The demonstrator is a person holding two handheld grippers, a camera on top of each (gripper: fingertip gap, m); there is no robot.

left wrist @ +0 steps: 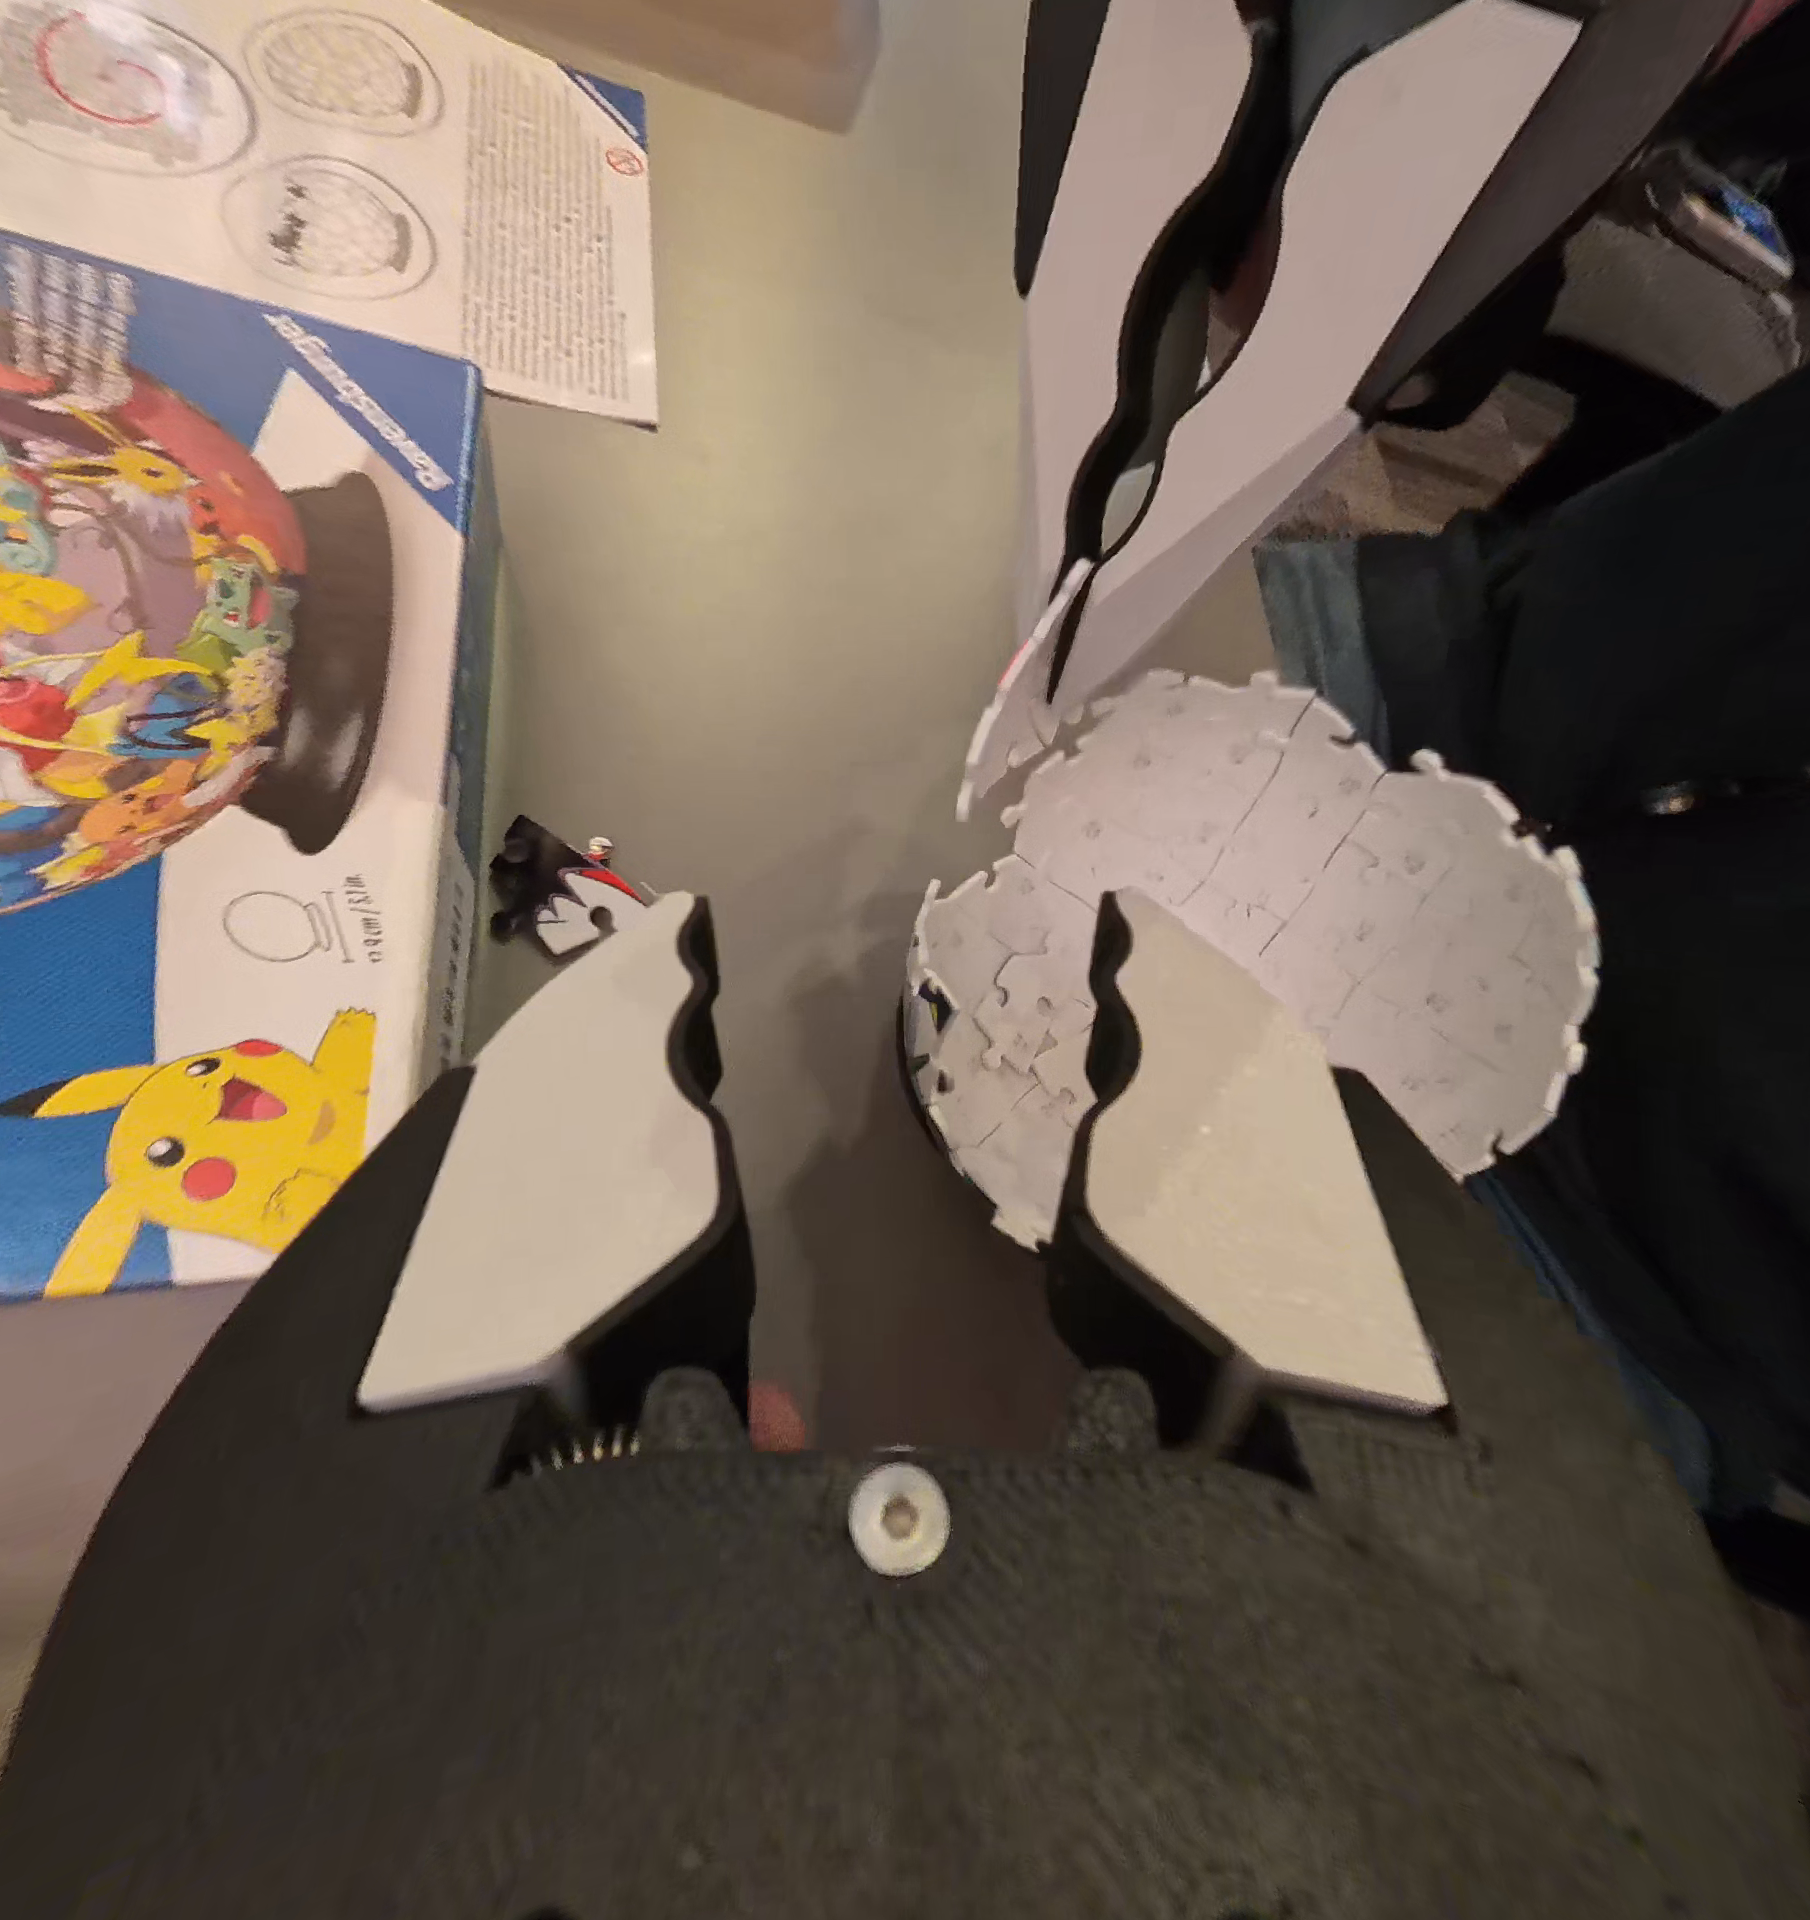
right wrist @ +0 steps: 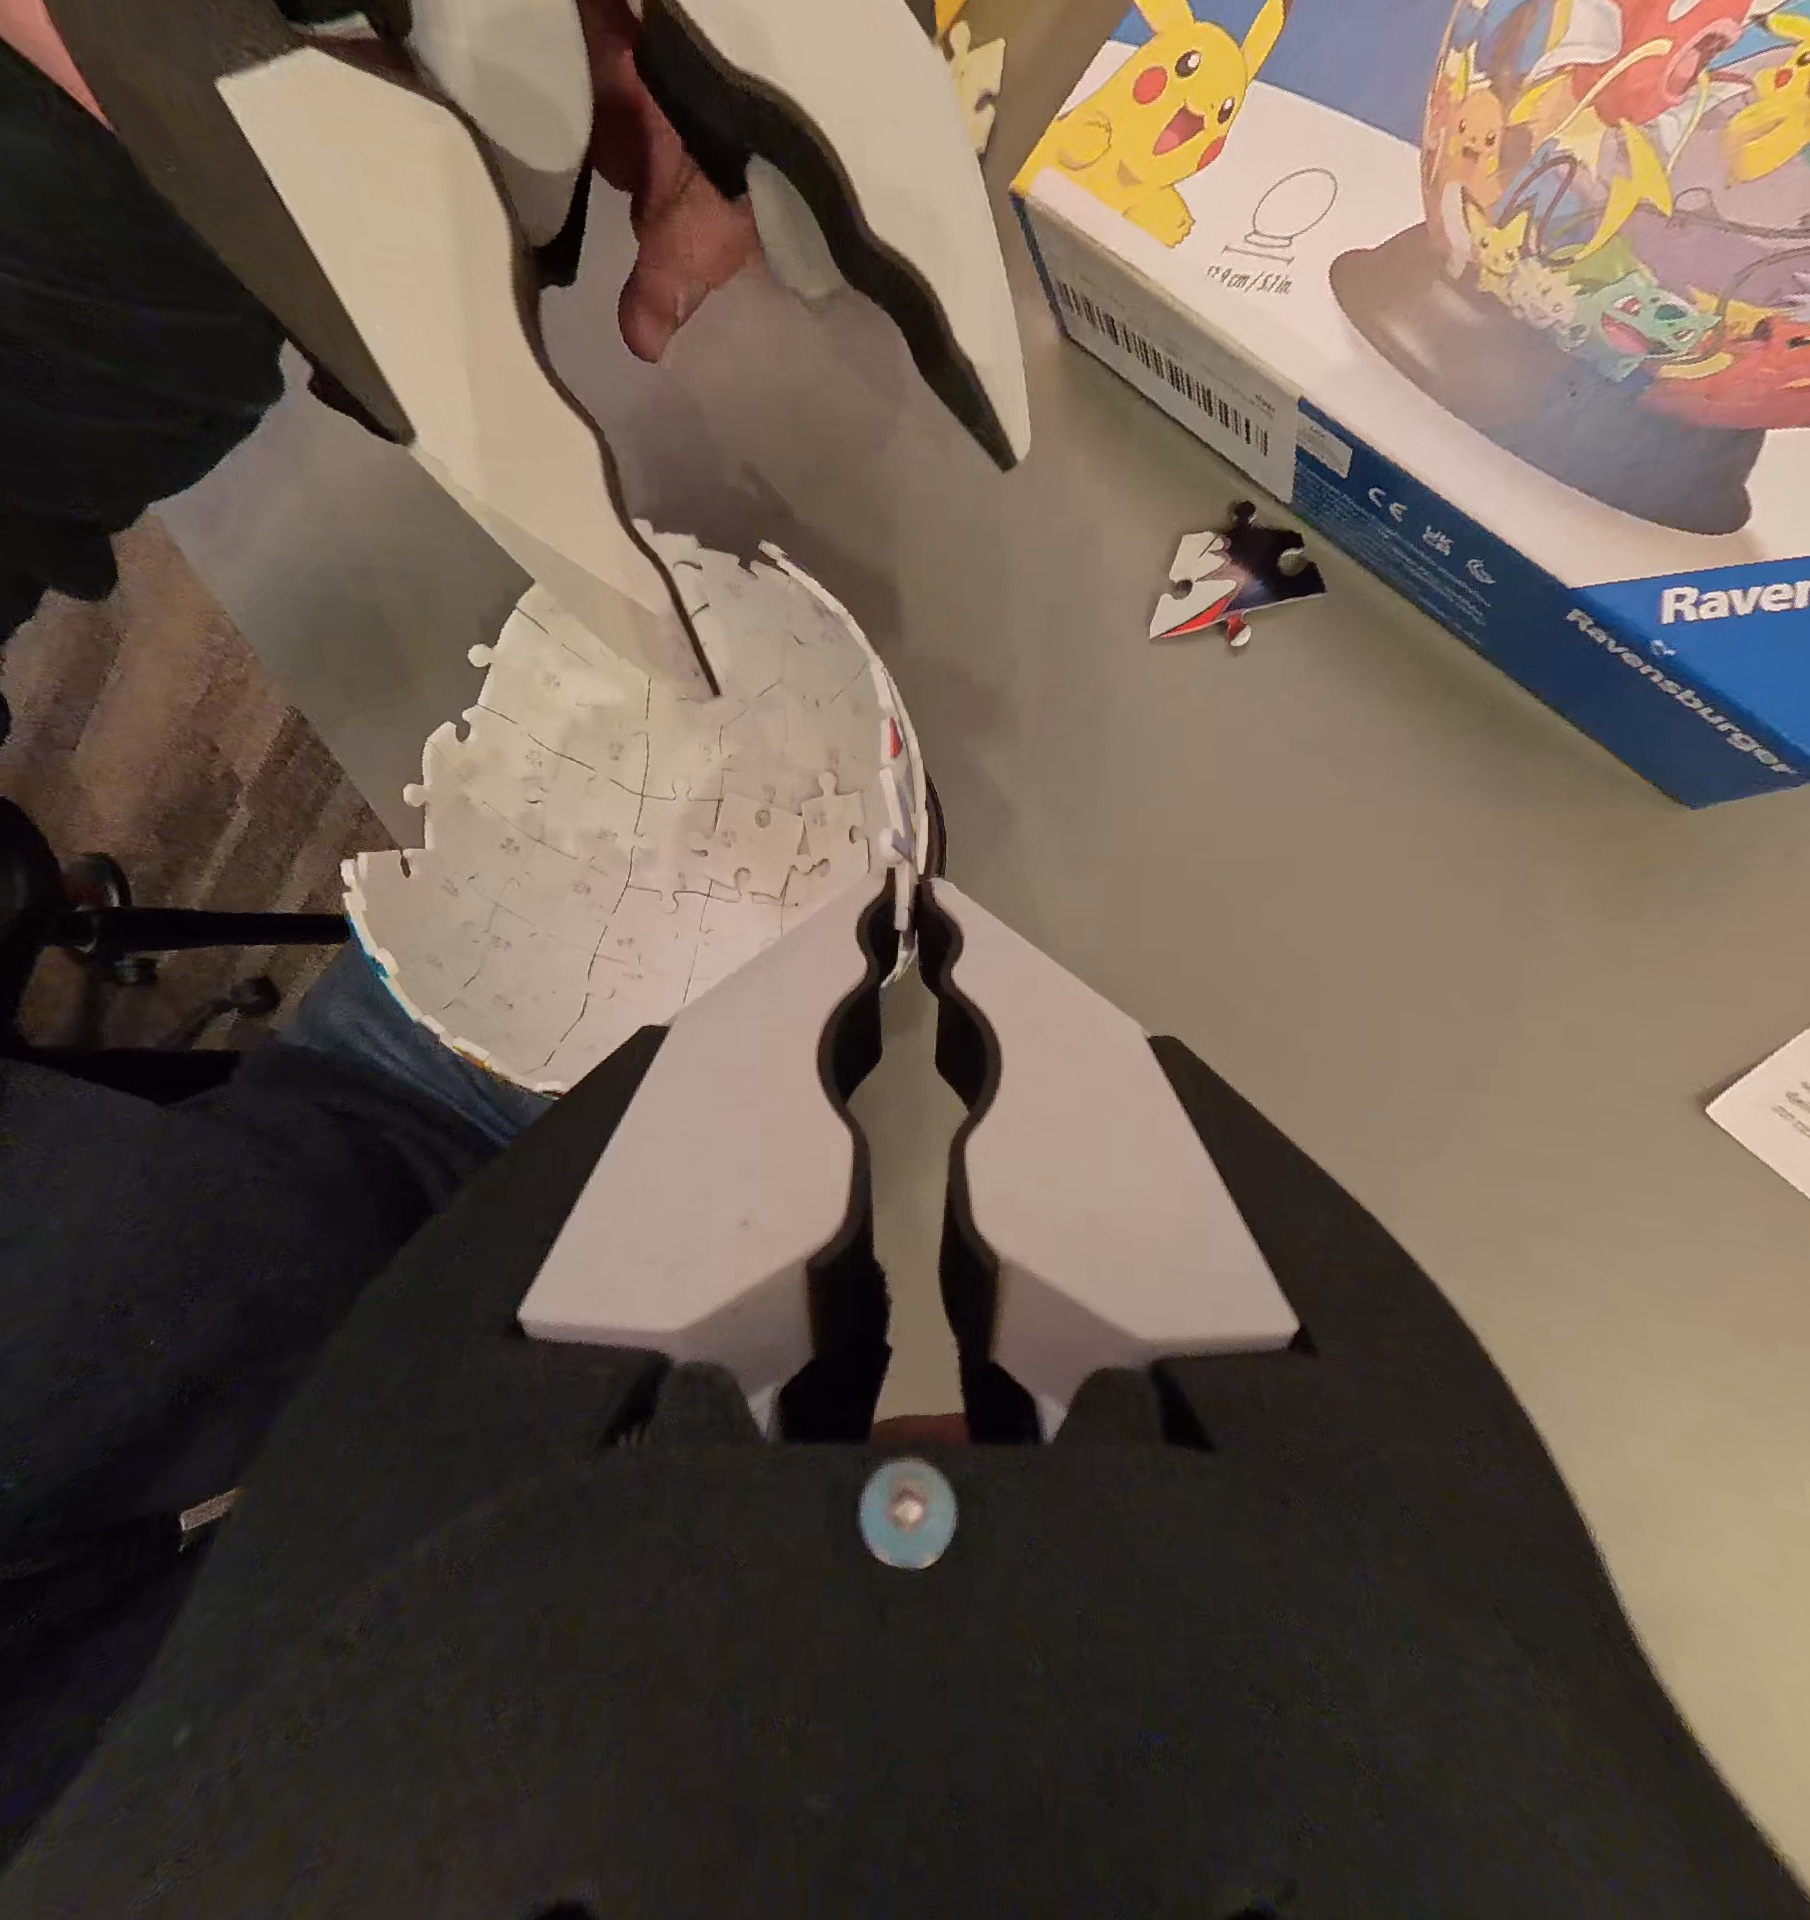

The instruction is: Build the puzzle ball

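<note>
Two grippers work at one half-built puzzle ball (right wrist: 610, 831), an open white shell standing near the table (right wrist: 1192, 987) edge, its toothed rim unfinished. Your right gripper (right wrist: 906, 904) has its jaws clenched on a curved puzzle piece (left wrist: 1015, 707) at the shell's rim; whether its tabs have already seated cannot be told. Your left gripper (left wrist: 901, 935) is released, jaws spread, with one finger (right wrist: 672, 634) reaching inside the shell and the other outside it, apart from the wall.

The step in hand appears to be fitting that piece to the rim. Next, close the left jaws on the wall to steady the shell, then press the piece home. One loose dark piece (right wrist: 1239, 587) lies on the table beside the puzzle box (right wrist: 1503, 468), probably the following pick. An instruction sheet (left wrist: 527, 208) lies beyond the box.
</note>
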